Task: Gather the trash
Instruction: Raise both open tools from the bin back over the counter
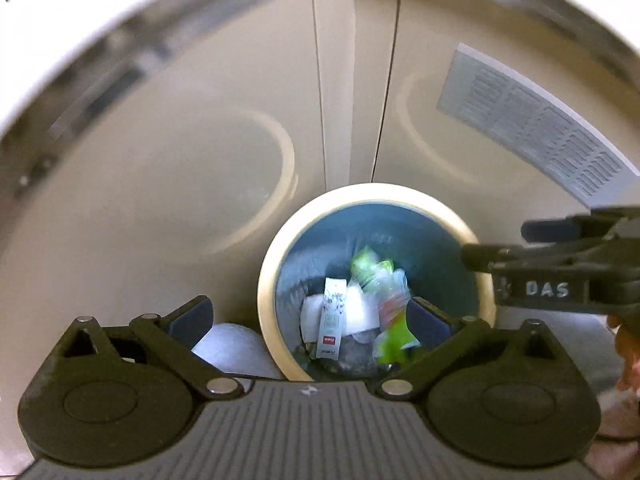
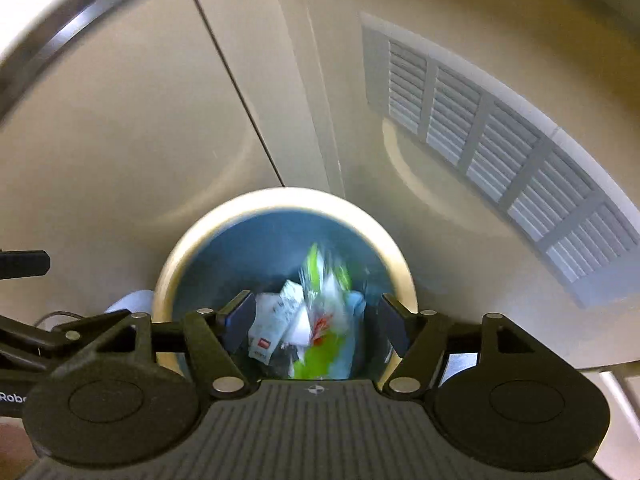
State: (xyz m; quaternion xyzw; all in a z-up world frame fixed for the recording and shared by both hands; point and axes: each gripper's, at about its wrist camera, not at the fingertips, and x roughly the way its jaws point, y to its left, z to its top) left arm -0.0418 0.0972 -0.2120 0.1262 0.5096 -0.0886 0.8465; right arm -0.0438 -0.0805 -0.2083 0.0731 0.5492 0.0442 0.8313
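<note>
A round bin [image 1: 268, 280] with a cream rim and a blue liner stands on the floor below both grippers. Trash fills its bottom: a white paper strip with a red label [image 1: 332, 320], crumpled white paper and a green and clear wrapper [image 1: 394, 344]. My left gripper [image 1: 312, 320] hangs open over the bin's left side, with nothing between its pads. My right gripper [image 2: 316, 320] is open above the bin [image 2: 280, 196], its pads clear of the blurred green wrapper [image 2: 320, 352] lying inside. It also shows at the right edge [image 1: 496, 244] of the left wrist view.
Beige cabinet doors with a vertical seam [image 1: 384, 100] rise behind the bin. A grey louvred vent [image 2: 500, 140] sits low on the right. A white rounded object [image 1: 236, 344] lies on the floor just left of the bin. A hand [image 1: 628, 360] shows at the right.
</note>
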